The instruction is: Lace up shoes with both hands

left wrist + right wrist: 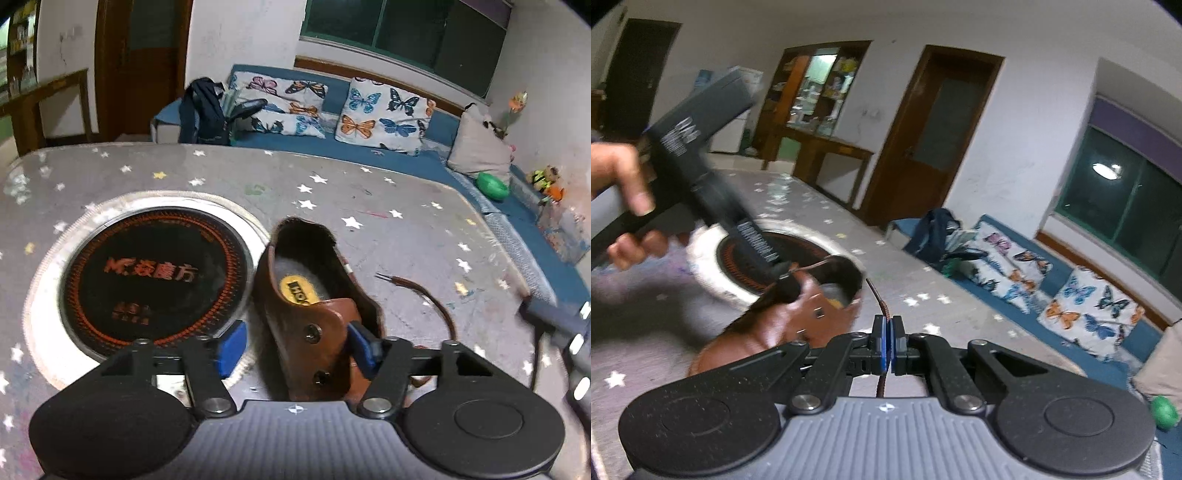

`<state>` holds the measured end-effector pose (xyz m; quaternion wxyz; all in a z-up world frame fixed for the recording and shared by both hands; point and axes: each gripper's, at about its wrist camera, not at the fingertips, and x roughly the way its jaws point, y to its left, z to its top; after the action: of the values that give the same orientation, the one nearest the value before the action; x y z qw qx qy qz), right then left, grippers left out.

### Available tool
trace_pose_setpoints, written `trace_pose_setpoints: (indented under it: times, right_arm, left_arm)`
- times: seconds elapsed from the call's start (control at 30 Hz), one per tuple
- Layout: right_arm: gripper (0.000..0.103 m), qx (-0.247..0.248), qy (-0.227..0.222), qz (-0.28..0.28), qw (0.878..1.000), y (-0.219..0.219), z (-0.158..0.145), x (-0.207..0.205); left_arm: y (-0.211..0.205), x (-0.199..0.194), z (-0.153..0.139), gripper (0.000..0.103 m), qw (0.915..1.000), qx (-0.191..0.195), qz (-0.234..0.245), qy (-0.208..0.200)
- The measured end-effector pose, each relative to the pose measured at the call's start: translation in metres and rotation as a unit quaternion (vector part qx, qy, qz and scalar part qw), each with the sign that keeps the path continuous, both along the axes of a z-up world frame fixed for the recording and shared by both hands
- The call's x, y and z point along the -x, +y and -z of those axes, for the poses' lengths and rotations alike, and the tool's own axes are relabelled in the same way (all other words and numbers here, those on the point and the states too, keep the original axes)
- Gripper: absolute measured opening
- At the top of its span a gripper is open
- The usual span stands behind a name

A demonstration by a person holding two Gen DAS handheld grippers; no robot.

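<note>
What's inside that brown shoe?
Inside the brown shoe you can see a grey insole with a yellow label on the heel. The toe end is hidden under the shoe's leather flap.

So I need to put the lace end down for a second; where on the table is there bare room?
Free: the star-patterned tabletop right of the brown shoe, past the loose lace, toward the blue sofa; also the strip beyond the shoe's heel. Crowded: left of the shoe, where the round cooktop touches it, and around the left tool.
</note>
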<state>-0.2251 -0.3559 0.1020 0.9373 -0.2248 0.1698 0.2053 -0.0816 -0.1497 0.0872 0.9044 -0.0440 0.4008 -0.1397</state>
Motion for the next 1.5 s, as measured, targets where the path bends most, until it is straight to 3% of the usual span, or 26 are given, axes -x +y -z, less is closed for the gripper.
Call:
trace_pose_setpoints:
  times: [0.17,0.33,0.47,0.77,1.0,1.17,1.5]
  right_arm:
    - [0.001,0.008,0.024,-0.028,0.999,0.013,0.014,0.002]
    - [0.001,0.008,0.044,-0.053,0.998,0.028,0.027,0.002]
    - [0.001,0.005,0.054,-0.070,0.996,0.040,0.037,-0.002]
    - [0.002,0.012,0.067,-0.087,0.994,0.056,0.048,-0.020]
    - [0.002,0.031,0.064,-0.106,0.992,0.068,0.051,-0.029]
    - [0.002,0.045,0.061,-0.119,0.990,0.071,0.051,-0.032]
    - [0.002,0.095,0.041,-0.153,0.983,0.084,0.053,-0.034]
  left_arm:
    - [-0.003,-0.006,-0.002,0.052,0.9999,0.008,-0.008,0.013]
    - [-0.001,-0.010,0.000,0.041,0.9991,0.031,-0.012,0.028]
    - [0.013,-0.012,0.003,0.039,0.9972,0.068,0.007,0.031]
    - [0.064,-0.027,0.024,0.039,0.9753,0.203,0.076,0.042]
    - [0.085,-0.034,0.038,0.040,0.9545,0.270,0.119,0.040]
    - [0.093,-0.037,0.045,0.040,0.9444,0.297,0.136,0.038]
    - [0.097,-0.037,0.046,0.040,0.9402,0.306,0.145,0.036]
